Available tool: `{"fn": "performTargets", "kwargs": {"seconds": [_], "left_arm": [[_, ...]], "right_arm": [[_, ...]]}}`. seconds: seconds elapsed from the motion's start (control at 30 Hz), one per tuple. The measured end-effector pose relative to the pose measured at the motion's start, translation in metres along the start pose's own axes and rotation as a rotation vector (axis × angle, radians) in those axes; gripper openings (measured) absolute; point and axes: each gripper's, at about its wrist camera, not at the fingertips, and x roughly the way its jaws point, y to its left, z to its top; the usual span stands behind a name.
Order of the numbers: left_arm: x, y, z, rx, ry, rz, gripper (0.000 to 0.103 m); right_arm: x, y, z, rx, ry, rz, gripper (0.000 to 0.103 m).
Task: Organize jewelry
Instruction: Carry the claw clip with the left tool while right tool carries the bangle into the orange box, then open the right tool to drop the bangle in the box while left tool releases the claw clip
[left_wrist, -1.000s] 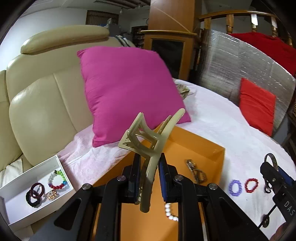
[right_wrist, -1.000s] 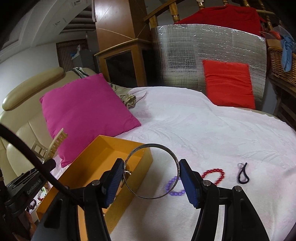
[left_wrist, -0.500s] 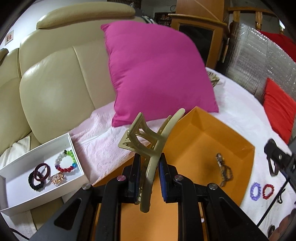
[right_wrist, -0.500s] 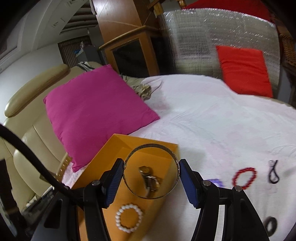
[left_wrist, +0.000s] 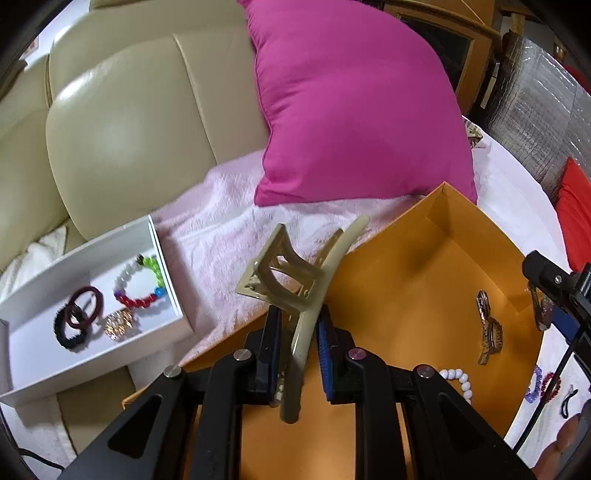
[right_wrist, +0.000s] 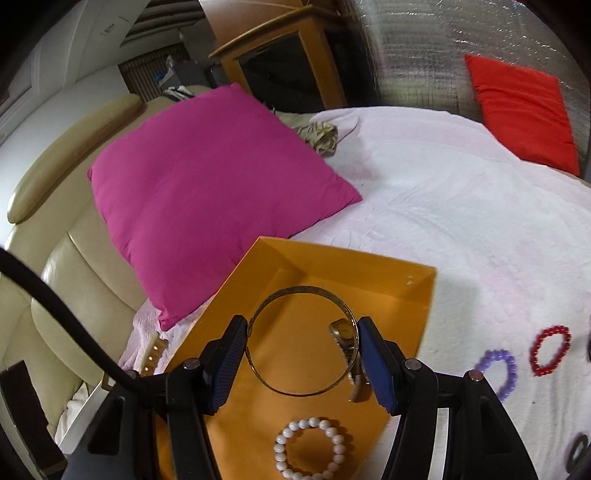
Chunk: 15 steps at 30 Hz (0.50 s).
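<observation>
Left wrist view: the left gripper (left_wrist: 295, 332) pinches a beige hair claw (left_wrist: 295, 291) by its curved arm, pads pressed on either side, the claw's open teeth sticking up past the fingertips.
Orange box: the orange box (left_wrist: 439, 236) sits under and ahead of the left fingers, on the pink-white blanket (left_wrist: 221, 236).
Orange box contents: a gold-brown clip (left_wrist: 489, 332) lies to the right of the fingers, and part of a white bead bracelet (left_wrist: 458, 380) shows just beside the right finger's base.
White tray: a white tray (left_wrist: 162, 258) rests well to the left of the fingers, against the cream sofa (left_wrist: 122, 122).
White tray contents: a multicolour bead bracelet (left_wrist: 140, 280), a dark red hair ring (left_wrist: 85, 302) overlapping a black hair tie (left_wrist: 70, 332), and a small gold ornament (left_wrist: 118, 323).
Right wrist view: the right gripper (right_wrist: 303, 350) stands spread wide, its blue pads bearing on opposite sides of a thin gold bangle (right_wrist: 303, 339) held flat between them, over the box floor.
Below the bangle: the whole white bead bracelet (right_wrist: 310, 448) lies near the finger bases; the clip shows through the ring beside the right pad.
Outside the box: a purple bead bracelet (right_wrist: 496, 373) and a red bead bracelet (right_wrist: 550, 349) lie on the blanket, to the right of the right finger.
Behind: a magenta cushion (right_wrist: 207, 195) leans on the sofa beyond the fingertips.
</observation>
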Motion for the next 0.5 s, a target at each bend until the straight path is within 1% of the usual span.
{"fn": "performTargets", "kwargs": {"seconds": [0.23,0.5], "left_arm": [[0.005,-0.001,-0.004,-0.005,0.041,-0.022,0.019],[0.001,-0.009,-0.005,0.044,0.044,-0.029,0.019]], "right_arm": [[0.014,-0.002,0.002,0.032,0.042,0.009,0.064],[0.037,-0.009,0.000,0.048,0.093,-0.046,0.064]]}}
